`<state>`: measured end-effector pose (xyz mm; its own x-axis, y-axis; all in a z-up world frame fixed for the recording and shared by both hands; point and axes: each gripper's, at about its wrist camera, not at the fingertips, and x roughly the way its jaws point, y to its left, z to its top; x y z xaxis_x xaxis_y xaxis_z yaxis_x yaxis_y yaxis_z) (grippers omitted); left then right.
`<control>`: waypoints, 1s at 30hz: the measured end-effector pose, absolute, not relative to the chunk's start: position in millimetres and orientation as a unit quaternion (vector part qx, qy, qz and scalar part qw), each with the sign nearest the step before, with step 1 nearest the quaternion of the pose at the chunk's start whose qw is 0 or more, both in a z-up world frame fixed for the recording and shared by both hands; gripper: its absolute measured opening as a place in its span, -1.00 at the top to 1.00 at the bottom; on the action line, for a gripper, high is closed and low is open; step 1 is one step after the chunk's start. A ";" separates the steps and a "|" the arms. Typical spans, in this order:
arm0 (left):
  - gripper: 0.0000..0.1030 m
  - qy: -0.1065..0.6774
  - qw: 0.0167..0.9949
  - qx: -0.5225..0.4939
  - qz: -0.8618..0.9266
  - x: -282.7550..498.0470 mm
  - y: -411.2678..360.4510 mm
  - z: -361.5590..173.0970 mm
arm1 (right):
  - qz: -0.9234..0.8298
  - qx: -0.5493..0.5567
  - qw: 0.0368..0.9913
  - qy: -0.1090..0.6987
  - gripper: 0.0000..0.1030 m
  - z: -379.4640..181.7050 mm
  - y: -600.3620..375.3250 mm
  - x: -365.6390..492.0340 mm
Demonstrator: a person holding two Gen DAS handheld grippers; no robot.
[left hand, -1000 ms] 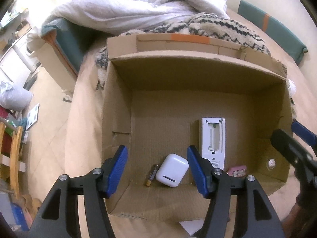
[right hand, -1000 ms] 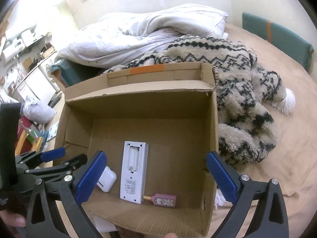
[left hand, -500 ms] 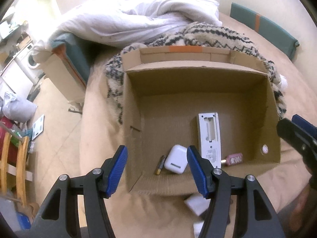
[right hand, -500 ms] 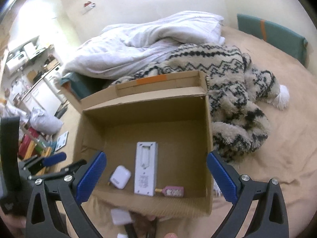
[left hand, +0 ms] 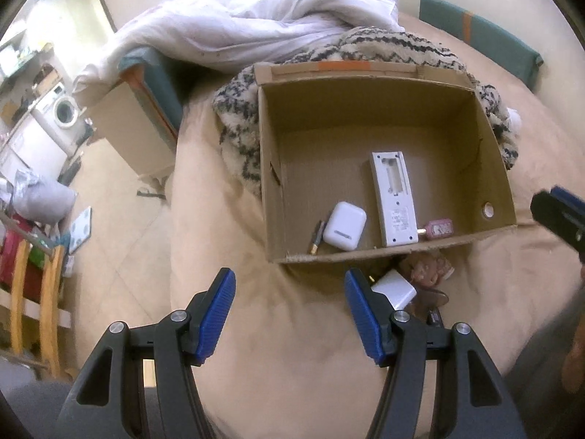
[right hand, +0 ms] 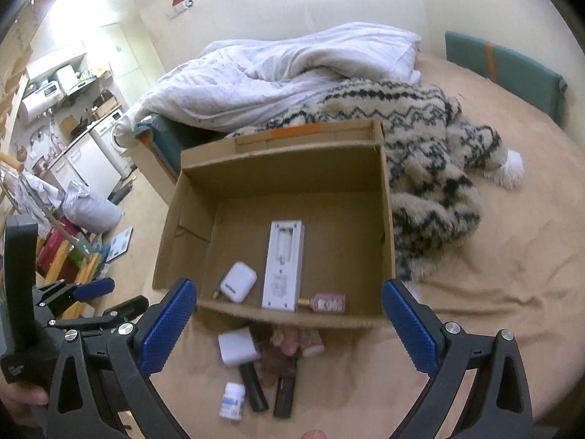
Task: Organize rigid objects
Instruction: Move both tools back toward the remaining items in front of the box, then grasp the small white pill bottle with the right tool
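An open cardboard box sits on the tan bed. Inside lie a white remote, a white earbud case, a battery and a small pink item. Before the box's near wall lie a white charger block, a small white bottle, dark sticks and a pinkish object. My left gripper and my right gripper are both open, empty, hovering on the near side of the box.
A patterned fuzzy blanket and a white duvet lie behind and right of the box. The bed's left edge drops to a tiled floor with clutter. A teal cushion stands at the far right.
Both grippers have pulled back and up from over the box, which now looks smaller and farther. The loose items in front of the box have come into view. Jaws unchanged.
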<state>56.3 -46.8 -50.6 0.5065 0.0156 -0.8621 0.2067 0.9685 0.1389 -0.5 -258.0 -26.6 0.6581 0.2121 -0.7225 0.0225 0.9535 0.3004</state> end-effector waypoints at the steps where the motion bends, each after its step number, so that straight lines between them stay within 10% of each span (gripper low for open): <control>1: -0.14 0.496 0.860 0.106 -0.056 55.0 -45.4 -52.3 | 0.049 0.146 0.897 0.415 -1.00 -29.1 -258.3 -3.9; 18: -0.14 0.520 0.854 0.024 -0.005 70.0 -8.2 -55.6 | 0.079 0.189 0.816 0.540 -1.00 -94.7 -241.3 5.5; 24: -0.14 0.538 0.843 0.015 -0.011 71.7 -10.3 -58.4 | 0.176 0.238 0.709 0.640 0.04 -144.7 -202.9 6.7; 30: -0.14 0.534 0.845 0.009 -0.018 69.0 -11.4 -52.6 | 0.171 0.226 0.688 0.669 0.16 -163.8 -177.9 9.8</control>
<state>69.0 -11.4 -52.6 0.4296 -0.0204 -0.9028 0.0391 0.9992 -0.0040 9.8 -177.9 -163.8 0.0477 0.5366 -0.8425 0.0670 0.8398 0.5387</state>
